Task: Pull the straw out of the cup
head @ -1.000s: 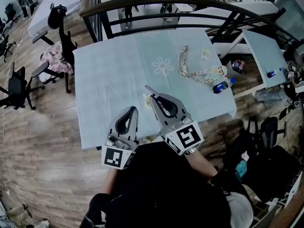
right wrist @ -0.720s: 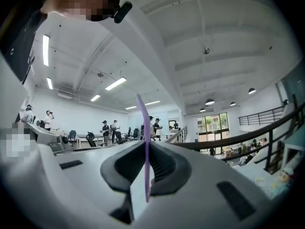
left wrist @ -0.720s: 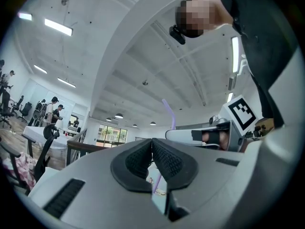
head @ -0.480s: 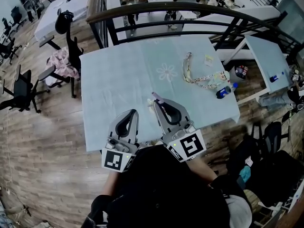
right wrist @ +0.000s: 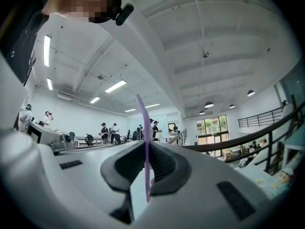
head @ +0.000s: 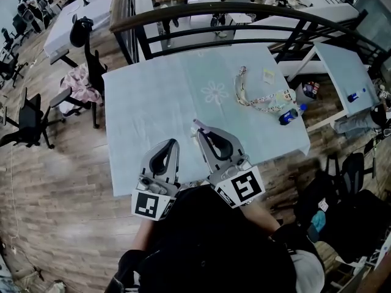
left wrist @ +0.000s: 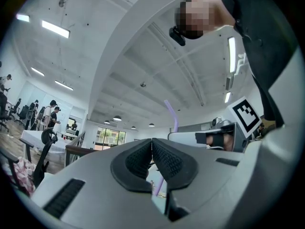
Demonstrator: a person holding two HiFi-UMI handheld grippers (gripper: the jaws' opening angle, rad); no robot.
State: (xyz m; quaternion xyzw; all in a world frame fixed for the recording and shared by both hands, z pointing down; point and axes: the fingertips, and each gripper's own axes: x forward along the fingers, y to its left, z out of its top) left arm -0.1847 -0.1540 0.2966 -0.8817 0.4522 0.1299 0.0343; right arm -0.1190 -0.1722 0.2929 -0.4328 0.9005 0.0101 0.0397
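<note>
A thin purple straw point(right wrist: 141, 113) stands upright between the pads of my right gripper point(right wrist: 145, 144), which is shut on it; the straw's lower end hangs free below the pads. From the head view, that right gripper point(head: 201, 130) hovers over the near part of the pale blue table point(head: 153, 102), the straw point(head: 197, 124) poking out at its tip. My left gripper point(head: 169, 143) is just to its left, its pads meeting in the left gripper view point(left wrist: 152, 141) with nothing clearly between them. The straw point(left wrist: 172, 116) rises just beyond those jaws. No cup shows in any view.
A patterned lanyard point(head: 253, 96) and a blue bottle point(head: 287, 116) lie at the table's right side. A dark railing point(head: 214, 11) runs behind the table. Office chairs point(head: 24, 118) stand on the wooden floor to the left, and another table point(head: 342, 66) to the right.
The right gripper has lifted slightly with the straw still in it. A pale object beside its tip one second ago no longer shows. The left gripper has stayed put.
</note>
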